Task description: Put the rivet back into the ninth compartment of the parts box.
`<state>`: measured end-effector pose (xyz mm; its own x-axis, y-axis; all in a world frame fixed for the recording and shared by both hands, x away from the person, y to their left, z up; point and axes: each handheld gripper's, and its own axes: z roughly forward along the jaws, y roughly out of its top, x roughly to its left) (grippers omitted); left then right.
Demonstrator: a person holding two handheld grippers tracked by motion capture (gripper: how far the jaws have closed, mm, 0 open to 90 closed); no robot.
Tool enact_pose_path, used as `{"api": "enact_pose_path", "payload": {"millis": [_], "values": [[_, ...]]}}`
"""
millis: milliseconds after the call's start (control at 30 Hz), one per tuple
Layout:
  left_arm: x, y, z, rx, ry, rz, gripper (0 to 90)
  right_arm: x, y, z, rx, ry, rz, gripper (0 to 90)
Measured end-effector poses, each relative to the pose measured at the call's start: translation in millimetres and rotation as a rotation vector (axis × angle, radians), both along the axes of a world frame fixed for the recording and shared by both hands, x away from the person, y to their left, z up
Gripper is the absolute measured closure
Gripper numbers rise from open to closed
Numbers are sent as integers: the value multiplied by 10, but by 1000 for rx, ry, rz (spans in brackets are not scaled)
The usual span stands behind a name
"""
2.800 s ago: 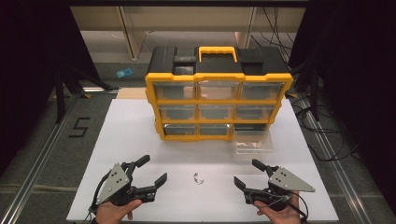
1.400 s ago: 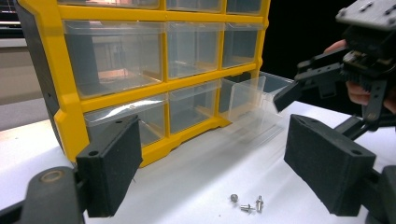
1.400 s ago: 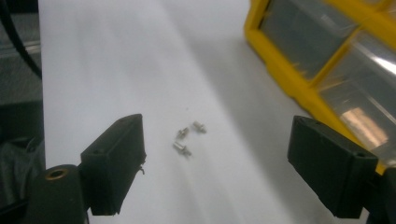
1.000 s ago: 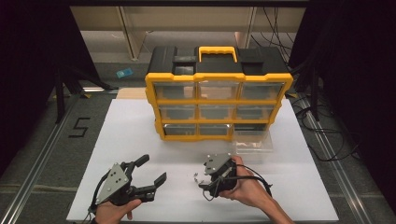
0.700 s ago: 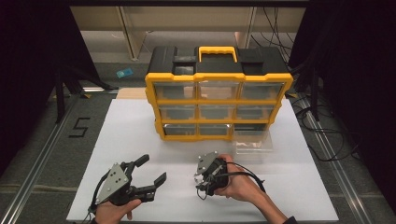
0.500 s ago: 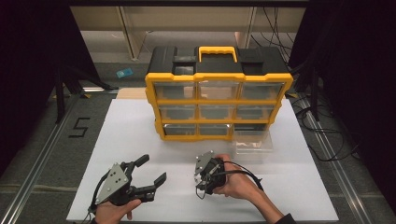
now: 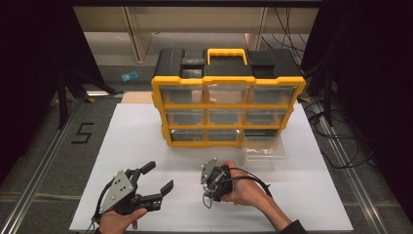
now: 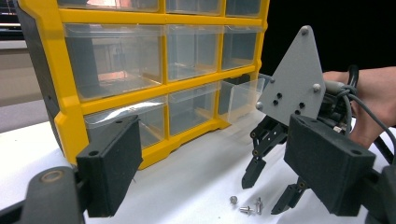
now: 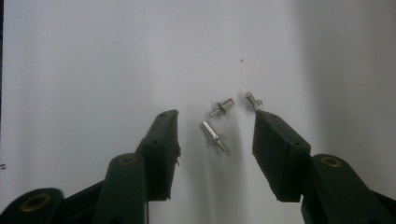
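Screws (image 9: 215,134): 3 on table | right hand-held gripper (image 9: 215,140): jaws apart, closing around one

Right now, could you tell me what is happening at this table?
A person holds a two-jaw tool in each hand at a white table. The right tool points down over three small silver screws lying on the white surface; its jaws have just been closing around them, but the pads are not yet pressing on any. The left tool rests open, apart. Behind stands a yellow and black organizer with clear plastic drawers, one clear drawer pulled out beside it.
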<state>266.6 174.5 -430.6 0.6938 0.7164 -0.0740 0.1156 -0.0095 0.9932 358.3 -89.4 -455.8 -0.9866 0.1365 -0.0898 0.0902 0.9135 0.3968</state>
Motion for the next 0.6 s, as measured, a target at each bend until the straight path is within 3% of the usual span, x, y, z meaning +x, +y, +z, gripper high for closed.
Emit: {"api": "enact_pose_path", "payload": {"millis": [67, 200, 233, 367, 500, 567, 600], "values": [[0, -2, 0, 1, -1, -1, 186, 24, 7, -8, -31, -21, 26, 569], [1, 1, 0, -1, -1, -2, 186, 22, 20, -37, -43, 7, 4, 618], [2, 1, 1, 0, -2, -2, 186, 33, 26, -52, -29, 8, 18, 629], [2, 1, 1, 0, -1, -2, 186, 43, 36, -69, -46, 14, 15, 665], [2, 2, 2, 1, -3, -2, 187, 34, 29, -77, -33, 83, -18, 752], [2, 1, 1, 0, -1, -2, 186, 34, 24, -72, -52, 82, -23, 787], [1, 0, 1, 0, -1, -2, 186, 33, 33, -80, -30, 91, -12, 798]]}}
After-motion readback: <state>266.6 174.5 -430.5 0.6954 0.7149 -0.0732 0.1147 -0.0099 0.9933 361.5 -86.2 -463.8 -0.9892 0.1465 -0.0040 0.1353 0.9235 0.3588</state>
